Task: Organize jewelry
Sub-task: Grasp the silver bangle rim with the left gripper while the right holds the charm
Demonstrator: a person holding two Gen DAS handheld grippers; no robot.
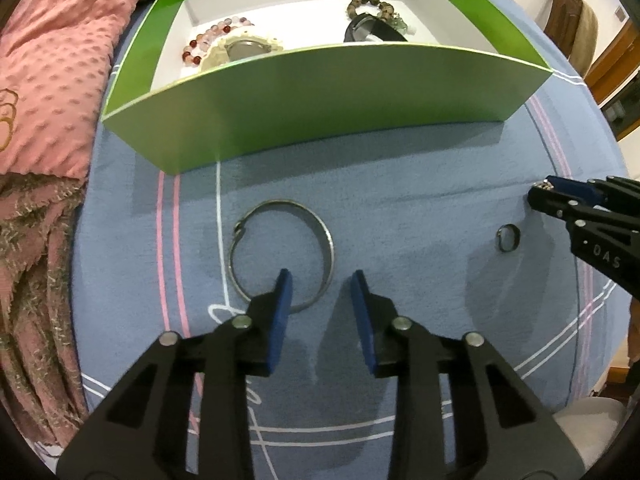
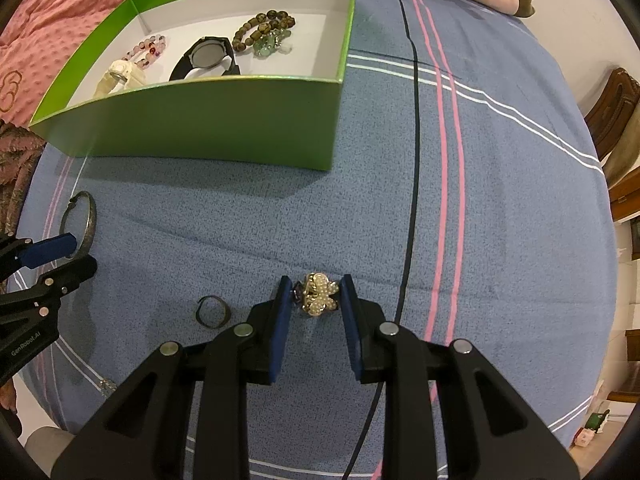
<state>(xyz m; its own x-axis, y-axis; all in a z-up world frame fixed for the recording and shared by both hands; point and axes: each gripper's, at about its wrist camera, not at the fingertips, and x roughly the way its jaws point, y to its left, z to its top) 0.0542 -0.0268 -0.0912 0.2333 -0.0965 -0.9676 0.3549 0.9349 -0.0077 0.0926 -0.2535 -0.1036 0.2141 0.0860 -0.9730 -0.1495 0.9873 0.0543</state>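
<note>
**Jewelry sort: box mostly loaded, three pieces still out**

Blue plaid bedsheet [image 2: 500, 208] is the work surface, pink dotted blanket [image 1: 48, 80] bunched at 9 o'clock.

Done, as far as visible: green cardboard box with white interior [image 1: 320, 100] sits at 12 o'clock and already holds a cream watch [image 2: 120, 76], a black watch [image 2: 208, 58], a pink-and-red bead bracelet [image 1: 208, 38], a brown bead bracelet [image 2: 260, 26] and a small pale green charm cluster [image 2: 270, 44].

Left on the sheet:
- thin silver metal bangle [image 1: 280, 252], in front of the box
- small dark metal ring band [image 2: 212, 310], between the two grippers
- gold pearl-studded flower ring [image 2: 318, 294]

Left gripper [image 1: 322, 280]: fingers spread, nothing clamped. One blue pad overlaps the bangle's near rim at 6 o'clock; the other sits outside the hoop, so the rim lies roughly between them. Contact not confirmed.

Right gripper [image 2: 314, 288]: blue pads bracket the flower ring on both sides and look to be pinching it, low over the sheet; can't tell if it's lifted.

Estimate: well past half. Remaining work is carrying the flower ring and bangle to the box at 12 o'clock, then the dark band.
</note>
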